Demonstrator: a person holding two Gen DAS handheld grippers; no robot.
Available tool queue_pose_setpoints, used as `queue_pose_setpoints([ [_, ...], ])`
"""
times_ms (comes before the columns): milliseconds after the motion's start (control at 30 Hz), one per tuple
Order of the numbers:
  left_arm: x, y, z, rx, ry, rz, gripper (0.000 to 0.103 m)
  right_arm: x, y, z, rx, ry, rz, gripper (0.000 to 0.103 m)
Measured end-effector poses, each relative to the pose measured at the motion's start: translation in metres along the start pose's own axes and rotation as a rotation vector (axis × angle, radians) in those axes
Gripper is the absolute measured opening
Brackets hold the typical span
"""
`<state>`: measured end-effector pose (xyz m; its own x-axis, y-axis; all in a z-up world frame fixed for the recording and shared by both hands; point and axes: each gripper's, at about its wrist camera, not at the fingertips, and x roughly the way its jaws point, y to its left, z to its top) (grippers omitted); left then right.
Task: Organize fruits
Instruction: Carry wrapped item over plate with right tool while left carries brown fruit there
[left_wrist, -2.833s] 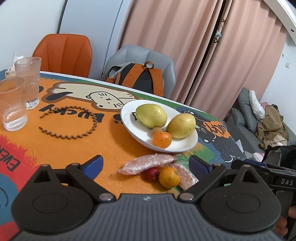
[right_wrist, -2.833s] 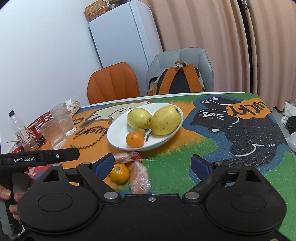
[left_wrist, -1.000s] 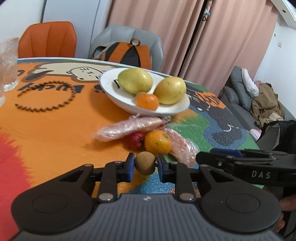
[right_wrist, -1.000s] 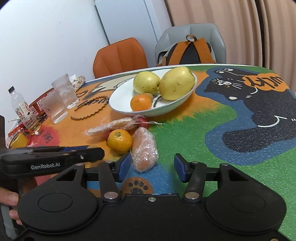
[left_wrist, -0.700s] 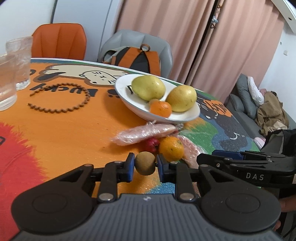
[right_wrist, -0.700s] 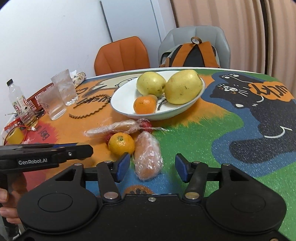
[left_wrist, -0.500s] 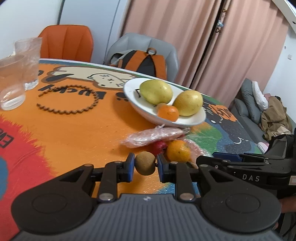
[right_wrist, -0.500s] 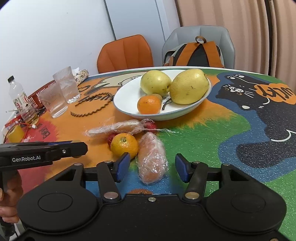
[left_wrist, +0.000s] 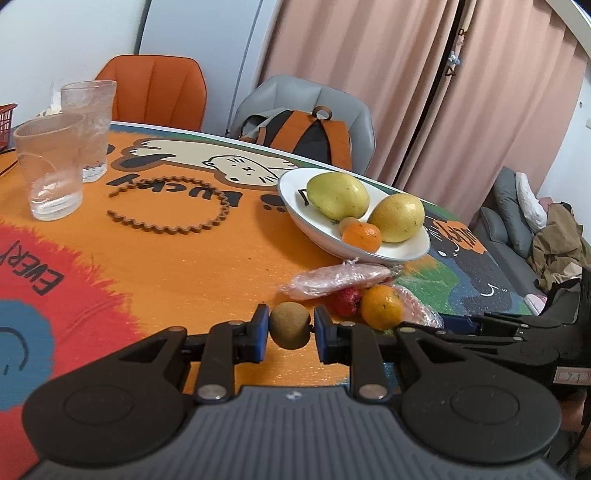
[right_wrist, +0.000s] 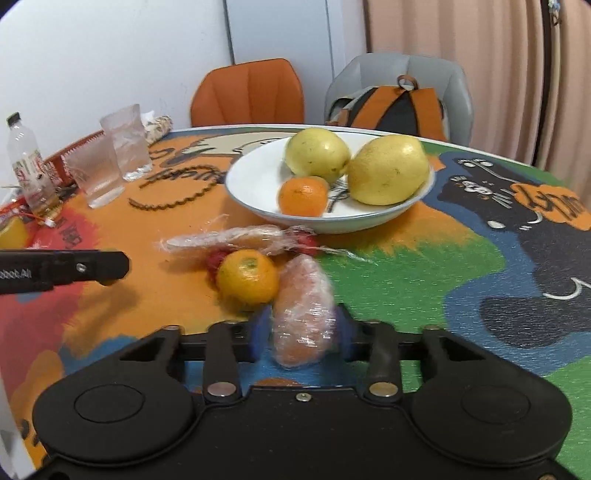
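My left gripper (left_wrist: 290, 326) is shut on a small brown kiwi (left_wrist: 289, 325), held above the table short of the plate. My right gripper (right_wrist: 301, 332) is shut on a plastic-wrapped orange fruit (right_wrist: 303, 310) lying on the cloth; its blue pads are blurred. A white plate (left_wrist: 317, 232) holds two yellow mangoes (left_wrist: 338, 195), an orange (left_wrist: 362, 236) and a small kiwi. The plate also shows in the right wrist view (right_wrist: 255, 181). In front of it lie a loose orange (right_wrist: 246, 276), a red fruit (left_wrist: 345, 301) and a second wrapped piece (right_wrist: 225, 236).
Two glasses (left_wrist: 51, 166) stand at the table's left, a brown wavy ring (left_wrist: 170, 206) lies beside them. A water bottle (right_wrist: 29, 166) and red basket are at the far left. Orange and grey chairs with a backpack (left_wrist: 303, 136) stand behind the table.
My left gripper closed on the kiwi and has lifted it, drawing back. My right gripper advanced to the wrapped fruit and its jaws have just closed on it.
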<state>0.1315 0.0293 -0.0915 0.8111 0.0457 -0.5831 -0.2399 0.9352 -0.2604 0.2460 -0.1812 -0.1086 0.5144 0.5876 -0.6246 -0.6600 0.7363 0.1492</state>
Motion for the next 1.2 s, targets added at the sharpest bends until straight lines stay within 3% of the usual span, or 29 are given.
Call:
queue_pose_setpoints([
  [167, -0.001, -0.002, 0.002, -0.002, -0.008, -0.007, 0.024, -0.007, -0.002, -0.002, 0.008, 0.006, 0.007, 0.032],
  [1200, 0.003, -0.015, 0.039, 0.008, -0.076, -0.053, 0.024, -0.049, -0.028, 0.036, 0.069, -0.169, -0.059, 0.032],
])
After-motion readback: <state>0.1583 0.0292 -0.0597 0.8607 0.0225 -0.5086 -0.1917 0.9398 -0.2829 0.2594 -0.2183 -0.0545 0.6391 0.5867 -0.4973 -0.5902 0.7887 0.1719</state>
